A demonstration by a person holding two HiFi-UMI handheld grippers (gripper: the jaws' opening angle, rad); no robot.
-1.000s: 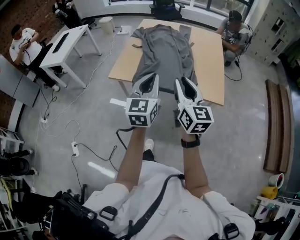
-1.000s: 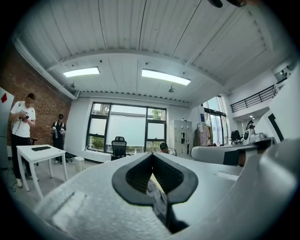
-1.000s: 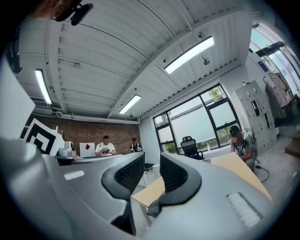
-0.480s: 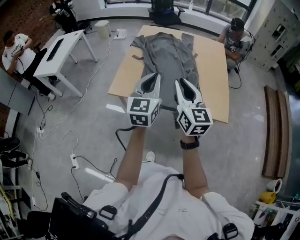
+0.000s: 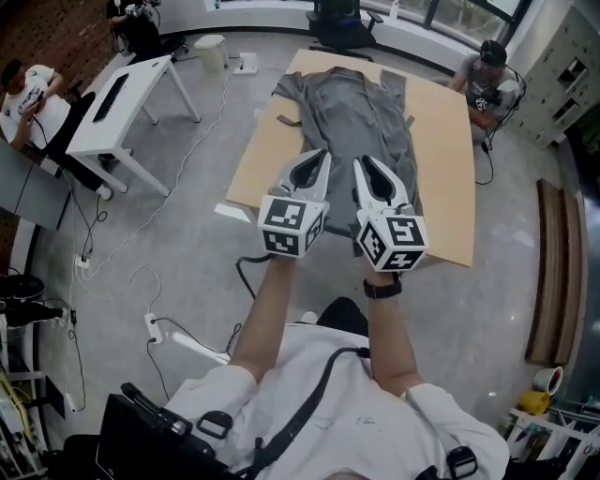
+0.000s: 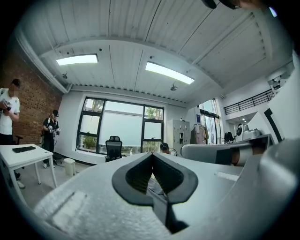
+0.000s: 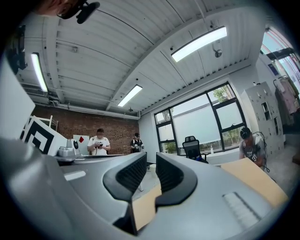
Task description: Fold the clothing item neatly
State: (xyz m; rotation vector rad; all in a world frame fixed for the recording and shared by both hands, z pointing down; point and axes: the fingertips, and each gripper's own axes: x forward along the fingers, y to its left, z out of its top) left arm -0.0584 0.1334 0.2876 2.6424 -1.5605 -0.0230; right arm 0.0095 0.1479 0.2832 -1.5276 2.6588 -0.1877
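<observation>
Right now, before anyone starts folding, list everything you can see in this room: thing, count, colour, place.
Garment: one, grey, spread lengthwise on the table.
Table: one, light wood, ahead of the grippers.
Desk: one, white, left of the table.
Chair: one, black, beyond the table's far end.
Bin: one, white, beyond the desk.
Power strip: one, white, on the floor at left.
Bystanders: three; one at the table's far right corner, two near the desk.
Left gripper: one, grey, fingers shut, empty.
Right gripper: one, grey, fingers slightly apart after just closing, nothing between them.
Watch: one, black, right wrist.
</observation>
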